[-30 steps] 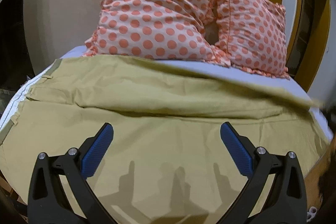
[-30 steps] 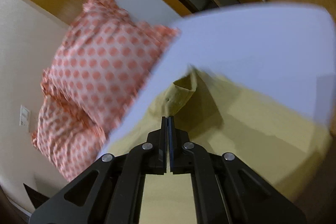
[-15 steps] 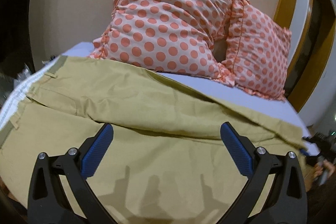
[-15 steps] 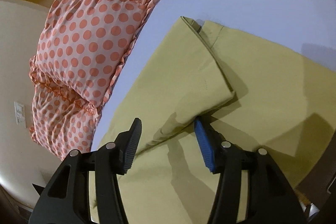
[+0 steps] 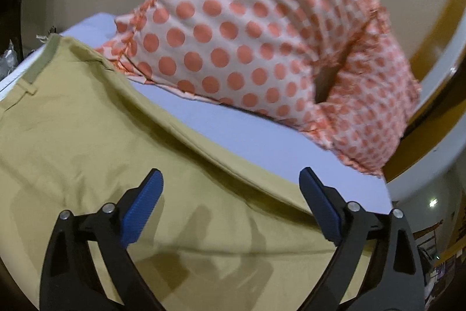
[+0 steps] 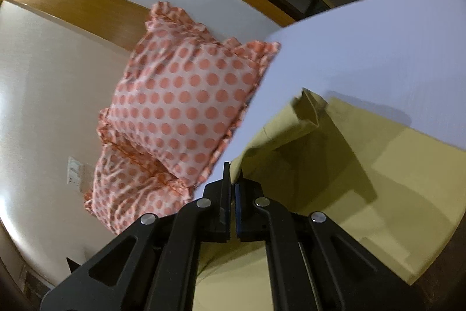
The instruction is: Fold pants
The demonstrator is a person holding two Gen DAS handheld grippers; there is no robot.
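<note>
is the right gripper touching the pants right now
Touching. The right wrist view shows the right gripper with its fingers shut on a raised fold of the khaki pants, fabric pinched between them.

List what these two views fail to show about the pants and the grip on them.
- Right wrist view: the right tool is shut on the pants; how many layers it pinches is hidden between the fingers.
- Left wrist view: the waistband runs off the left edge; the cuffs are out of frame.
- Left wrist view: the pillows are blurred.
- Neither view shows the other tool.
</note>
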